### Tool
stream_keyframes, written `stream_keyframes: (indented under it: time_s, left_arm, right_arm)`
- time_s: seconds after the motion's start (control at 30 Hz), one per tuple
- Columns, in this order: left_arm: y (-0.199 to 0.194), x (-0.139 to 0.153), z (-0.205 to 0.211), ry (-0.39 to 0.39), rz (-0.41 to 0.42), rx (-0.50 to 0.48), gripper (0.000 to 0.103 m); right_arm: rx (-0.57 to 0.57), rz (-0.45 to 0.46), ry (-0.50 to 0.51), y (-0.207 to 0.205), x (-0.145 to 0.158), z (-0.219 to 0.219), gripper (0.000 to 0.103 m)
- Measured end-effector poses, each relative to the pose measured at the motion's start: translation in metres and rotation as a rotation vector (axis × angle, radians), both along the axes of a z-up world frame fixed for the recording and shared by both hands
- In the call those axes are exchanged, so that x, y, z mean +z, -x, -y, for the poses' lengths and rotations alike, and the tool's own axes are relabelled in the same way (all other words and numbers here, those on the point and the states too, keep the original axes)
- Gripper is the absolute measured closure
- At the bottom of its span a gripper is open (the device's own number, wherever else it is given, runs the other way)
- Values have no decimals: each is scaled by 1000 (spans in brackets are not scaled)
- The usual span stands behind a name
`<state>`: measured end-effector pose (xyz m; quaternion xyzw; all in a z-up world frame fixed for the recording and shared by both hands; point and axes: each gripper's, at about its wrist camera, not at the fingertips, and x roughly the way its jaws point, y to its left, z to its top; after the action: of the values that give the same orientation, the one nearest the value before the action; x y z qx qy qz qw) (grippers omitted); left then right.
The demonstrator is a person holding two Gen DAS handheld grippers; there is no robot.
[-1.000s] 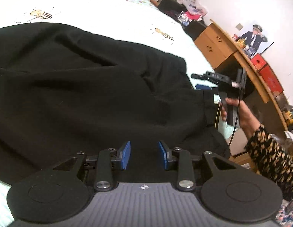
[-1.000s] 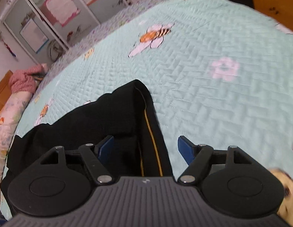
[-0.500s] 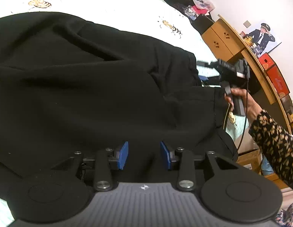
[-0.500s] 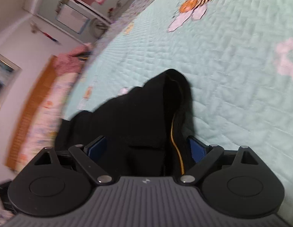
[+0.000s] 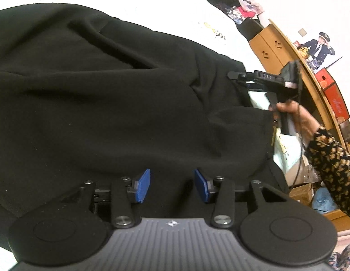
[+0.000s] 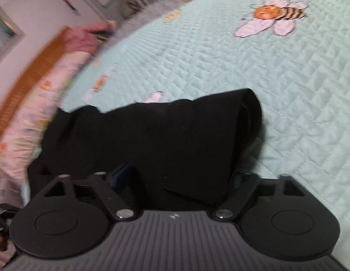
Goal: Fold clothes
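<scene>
**Both grippers working one edge of a black garment on the bed**

The black garment (image 5: 111, 103) is lying spread across the quilted bedspread (image 6: 276, 94), w/ deep creases running across it, so it's covering most of the left wrist view. Cut is hard to tell; a thin yellow stripe (image 5: 273, 136) is showing at its right edge.

The left gripper (image 5: 172, 186) is hovering low over the near hem, blue pads apart w/ a clear gap and black cloth lying under that gap, not pinched. Judging by that, it's standing by to take or steady the near edge while the other side is being handled.

The right gripper (image 6: 178, 178) is buried in cloth: a rolled, raised fold of the garment is sitting betw. its fingers and hiding the pads. Fingers are spread fairly wide; whether they're pinching the fabric can't be told, partly bc of motion blur. From the left view, the person's hand (image 5: 292, 115) is holding that tool at the garment's right edge, w/ the cloth bunching there, prob. so that edge can be carried over the body of the garment.

A pink pillow (image 6: 50, 85) is lying along the far side.
</scene>
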<state>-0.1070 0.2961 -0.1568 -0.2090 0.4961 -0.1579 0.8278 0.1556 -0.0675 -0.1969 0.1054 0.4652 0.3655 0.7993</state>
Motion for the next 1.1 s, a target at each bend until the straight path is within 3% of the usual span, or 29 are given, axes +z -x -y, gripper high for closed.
stream_keyframes:
  time_s: [0.03,0.1,0.2,0.23,0.3,0.43,0.47,0.63,0.8,0.9,0.93,1.0,1.1]
  left_arm:
    - [-1,-2,1,-3,-4,0,57]
    - [0,-3,4,-20,1,-8,57]
    - [1,-4,11,-48,16,-23,55]
    - [1,-4,14,-58,20,-28,54]
    - [2,-5,18,-77,30,-37,53]
    - [3,-5,20,-90,49,-36,53]
    - [2,-4,20,-91,56,-32,53]
    - [-13,6,22,-113,130,-12,53]
    - [-62,19,28,-114,233,3,53]
    - [-101,16,32,-90,242,9,53]
    - [-114,11,32,-81,231,13,53]
    - [-132,0,31,-62,185,30,53]
    - [-129,-10,24,-41,157,39,53]
  right_arm:
    - [-10,19,37,5,5,-5,41]
    - [-29,56,110,16,15,-15,67]
    - [55,300,338,51,38,-54,80]
    - [126,466,468,73,43,-77,82]
    - [257,755,637,116,54,-112,84]
    - [405,1233,819,176,84,-155,85]
    - [423,1306,867,179,92,-161,85]
    - [332,1453,1009,146,141,-158,84]
    - [136,1512,1171,74,176,-138,84]
    - [-37,1373,1187,-1,191,-125,82]
    - [-86,1266,1134,-29,189,-118,80]
    - [-179,1049,1021,-86,184,-103,56]
    - [-309,836,740,-95,162,-66,55]
